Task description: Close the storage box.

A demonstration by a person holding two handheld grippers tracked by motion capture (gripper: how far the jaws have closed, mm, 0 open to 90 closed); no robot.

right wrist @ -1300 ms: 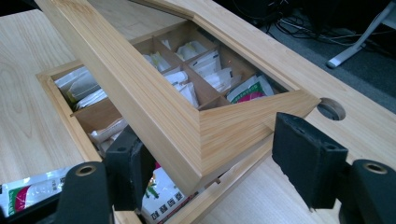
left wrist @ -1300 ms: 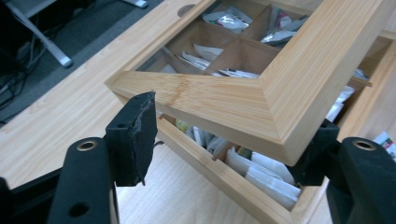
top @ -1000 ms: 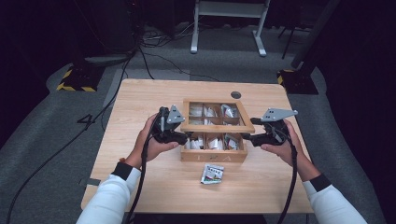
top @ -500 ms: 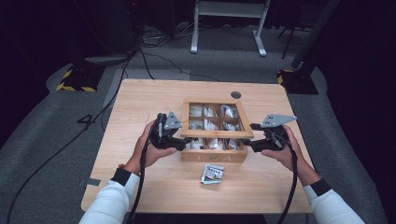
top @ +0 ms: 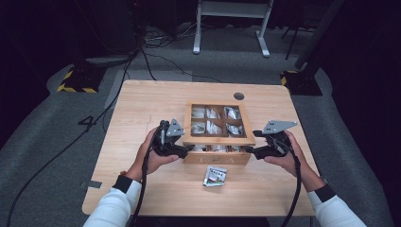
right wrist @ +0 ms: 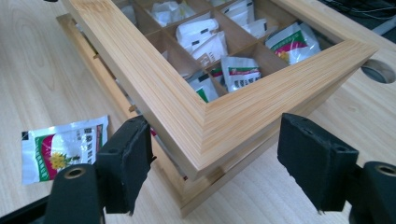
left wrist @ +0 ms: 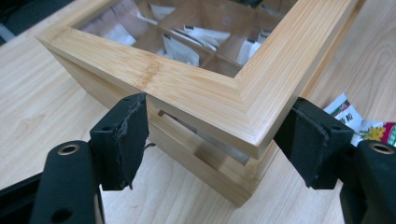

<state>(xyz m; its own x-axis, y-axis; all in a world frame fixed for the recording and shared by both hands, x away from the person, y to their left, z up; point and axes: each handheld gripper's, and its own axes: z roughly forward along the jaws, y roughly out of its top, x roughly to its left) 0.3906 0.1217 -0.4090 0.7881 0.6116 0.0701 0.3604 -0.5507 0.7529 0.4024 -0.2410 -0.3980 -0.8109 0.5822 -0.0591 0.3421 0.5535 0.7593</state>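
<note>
A dark room with grey floor lies around a pale wooden table [top: 142, 109]. On the table sits a wooden box [top: 218, 142] with a see-through lid [left wrist: 196, 88] in a wood frame. The box is near the middle of the table, a bit toward the person. Inside are small square rooms full of little packets.

The lid is almost down. A thin gap shows between the lid and the box at both near corners. A second ago the left gripper [top: 185, 149] was a bit higher up; now it has sunk with the lid. So the lid looks like it is being closed, and that job seems nearly done.

The left gripper has its fingers [left wrist: 122, 140] apart, one on each side of the lid's corner. They sit close to the wood, and the pads do not seem to squeeze it. The right gripper [top: 249, 151] is at the other near corner. Its fingers [right wrist: 126, 163] are wide apart too, and the corner stands free between them.

One loose packet [top: 215, 176] lies on the table just in front of the box. Black cables [top: 156, 56] and a white stand [top: 231, 28] are on the floor behind.
</note>
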